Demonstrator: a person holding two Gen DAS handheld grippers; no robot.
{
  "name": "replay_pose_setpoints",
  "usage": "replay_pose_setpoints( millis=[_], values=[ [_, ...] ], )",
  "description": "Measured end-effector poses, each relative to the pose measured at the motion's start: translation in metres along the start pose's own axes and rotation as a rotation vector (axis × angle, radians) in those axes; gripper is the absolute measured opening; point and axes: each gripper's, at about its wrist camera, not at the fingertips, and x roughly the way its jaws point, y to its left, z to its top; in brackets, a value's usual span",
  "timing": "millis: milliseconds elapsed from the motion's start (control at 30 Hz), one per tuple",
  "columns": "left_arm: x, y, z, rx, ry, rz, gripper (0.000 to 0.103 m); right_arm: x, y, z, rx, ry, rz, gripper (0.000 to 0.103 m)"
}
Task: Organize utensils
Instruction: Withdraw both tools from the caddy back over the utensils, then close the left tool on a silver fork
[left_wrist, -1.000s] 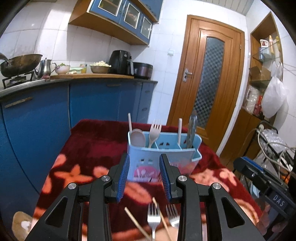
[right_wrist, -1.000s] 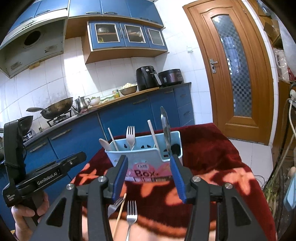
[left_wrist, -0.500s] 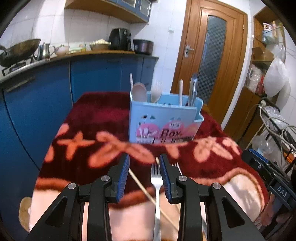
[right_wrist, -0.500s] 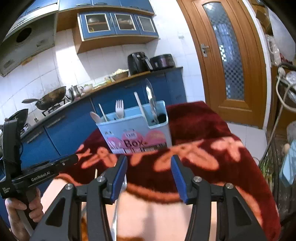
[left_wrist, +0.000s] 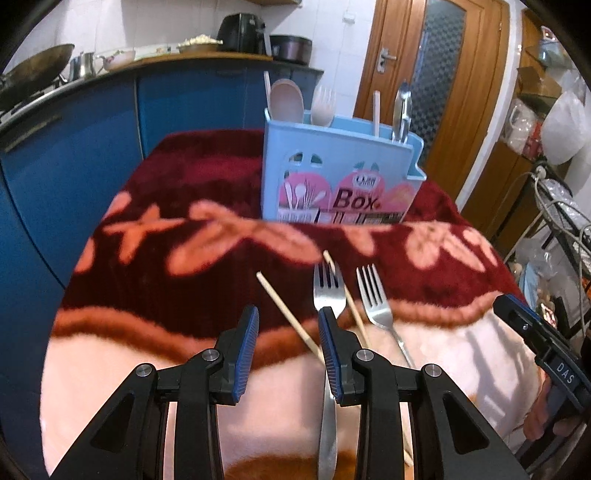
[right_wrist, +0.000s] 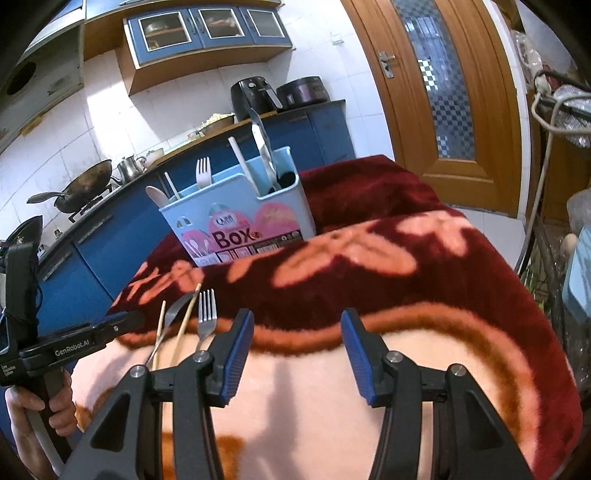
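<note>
The left gripper (left_wrist: 286, 341) hangs over the blanket-covered bench (left_wrist: 184, 206) with its blue pads a narrow way apart and nothing pressed between them. One wooden chopstick (left_wrist: 286, 314) runs diagonally through the gap between the jaws, lying on the blanket. The nearer steel fork (left_wrist: 327, 291) lies tines away from the camera, its neck passing under the right-hand pad and its handle showing below it. A second chopstick (left_wrist: 345, 291) lies across that fork's tines, and another fork (left_wrist: 376, 301) lies just to its right on the blanket.

The right gripper (right_wrist: 295, 343) hovers over a bare pale stretch of the blanket (right_wrist: 406, 280), its jaws moderately wide and holding nothing. In its view the forks and chopsticks lie to its left, near the tip of the left gripper, whose handle a hand (right_wrist: 51, 410) grasps.

At the far side of the bench stands the light blue utensil box (left_wrist: 338, 177), upright. It holds a pale spoon (left_wrist: 286, 99) and a pale plastic fork (left_wrist: 323, 107) in its left part, a white stick-like handle (left_wrist: 376, 110) and a metal utensil (left_wrist: 402, 110) in its right part.
</note>
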Motion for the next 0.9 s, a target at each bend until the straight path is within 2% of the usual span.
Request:
replay_pose_setpoints(
  millis=[233, 567, 667, 900],
  values=[
    [0.012, -0.005, -0.004, 0.027, 0.068, 0.0, 0.034, 0.002, -0.009, -0.004, 0.02, 0.014, 0.006, 0.053],
    [0.027, -0.025, 0.003, 0.13, 0.12, -0.016, 0.034, 0.003, -0.017, -0.006, 0.039, 0.022, 0.012, 0.053],
    [0.034, -0.027, 0.005, 0.152, 0.134, -0.001, 0.024, 0.003, -0.02, -0.007, 0.046, 0.024, 0.013, 0.053],
    [0.044, -0.031, 0.012, 0.191, 0.153, 0.013, 0.019, 0.004, -0.027, -0.008, 0.068, 0.029, 0.02, 0.053]
  ],
)
